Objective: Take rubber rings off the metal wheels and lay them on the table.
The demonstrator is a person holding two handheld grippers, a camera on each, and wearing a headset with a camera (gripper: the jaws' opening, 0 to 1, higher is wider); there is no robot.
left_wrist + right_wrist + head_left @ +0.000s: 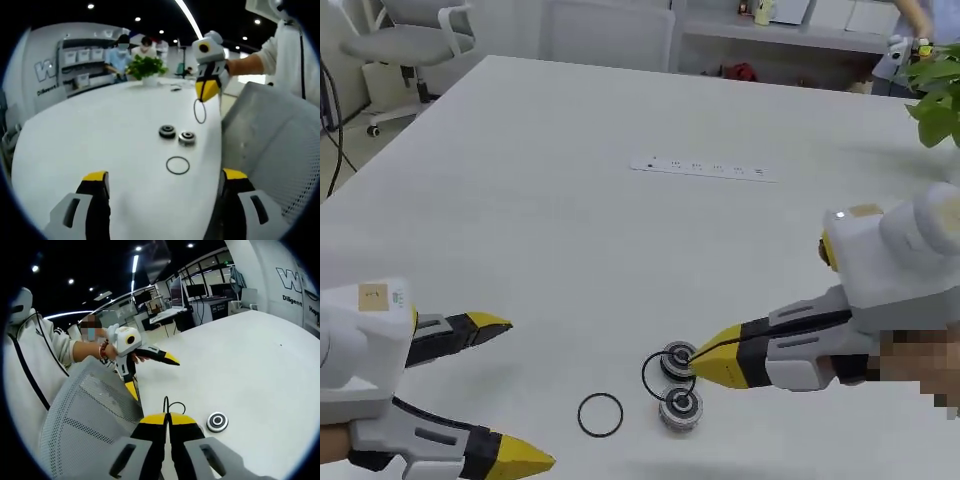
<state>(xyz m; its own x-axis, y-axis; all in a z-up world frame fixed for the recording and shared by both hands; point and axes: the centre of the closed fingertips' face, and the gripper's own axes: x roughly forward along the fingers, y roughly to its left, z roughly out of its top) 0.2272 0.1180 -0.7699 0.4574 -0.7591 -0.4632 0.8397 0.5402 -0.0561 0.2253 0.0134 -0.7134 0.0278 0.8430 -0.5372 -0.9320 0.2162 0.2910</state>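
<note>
Starting at the lower left of the head view: left gripper [510, 392], white-bodied with yellow-tipped black jaws, spread wide apart and gripping nothing, low over the white tabletop [570, 220]. Just right of it, flat on the table, a loose thin black rubber ring [579, 414]. Next along, two small round metal wheels: nearer wheel [680, 406] just beside that ring, farther wheel [676, 360] close behind it, the pair side by side with a slight gap in the left gripper view. Then the right gripper [705, 366], reaching in from the right, jaws pressed fully together on a second thin black rubber ring [644, 372], pinched at its edge and dangling as a loop from the tips. Seen from the left gripper view, hanging in the air above the table, clear of both wheels. In the right gripper view, yellow tips closed with no gap, a short arc of ring poking out beyond them. Farther back at mid-table, a long white power strip [705, 168]; at the far right edge, green plant leaves [935, 95].
</note>
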